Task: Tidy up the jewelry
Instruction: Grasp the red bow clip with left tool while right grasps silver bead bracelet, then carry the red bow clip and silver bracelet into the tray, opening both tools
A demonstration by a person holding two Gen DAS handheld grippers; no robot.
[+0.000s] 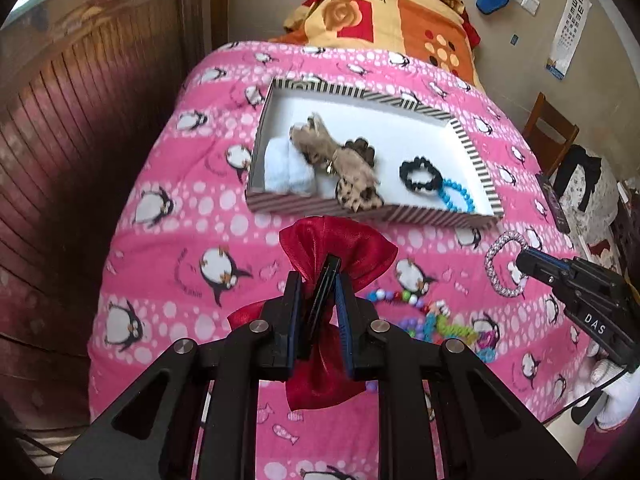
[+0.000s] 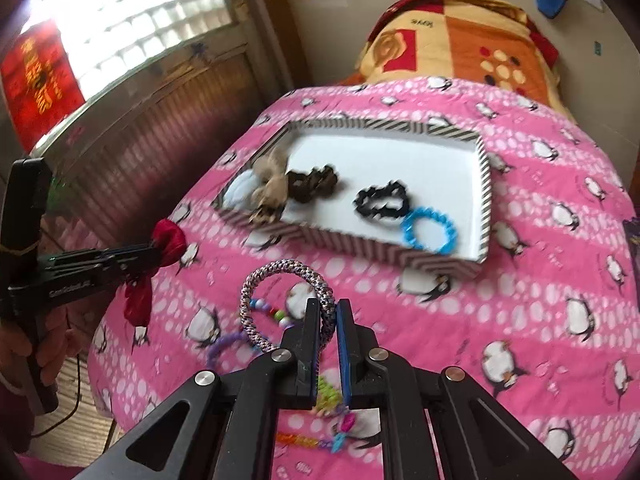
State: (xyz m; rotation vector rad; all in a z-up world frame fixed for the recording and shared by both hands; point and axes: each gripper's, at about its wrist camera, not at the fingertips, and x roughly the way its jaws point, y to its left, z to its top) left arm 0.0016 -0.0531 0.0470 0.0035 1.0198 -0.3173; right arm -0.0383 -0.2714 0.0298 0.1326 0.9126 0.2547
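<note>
Nearest me, the left hand-held gripper (image 1: 318, 280) pinches a red satin bow (image 1: 340, 248) at its knot, raised over the pink penguin quilt (image 1: 168, 248). Right hand-held gripper (image 2: 328, 312) grips a sparkly braided bracelet (image 2: 280, 276) — both near the striped tray (image 2: 360, 246), which holds a blue bead bracelet (image 2: 430, 230) and a black scrunchie (image 2: 382, 200).

The right gripper (image 2: 329, 312) pinches a sparkly bracelet (image 2: 276, 280) above the pink blanket (image 2: 520, 300), near the striped box (image 2: 360, 246).

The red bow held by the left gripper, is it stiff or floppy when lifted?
Probably floppy: the red bow looks like thin satin, and its lower end hangs limp below the left gripper. Likely light too, since a pinch at the middle carries it. The shiny cloth might slip.
</note>
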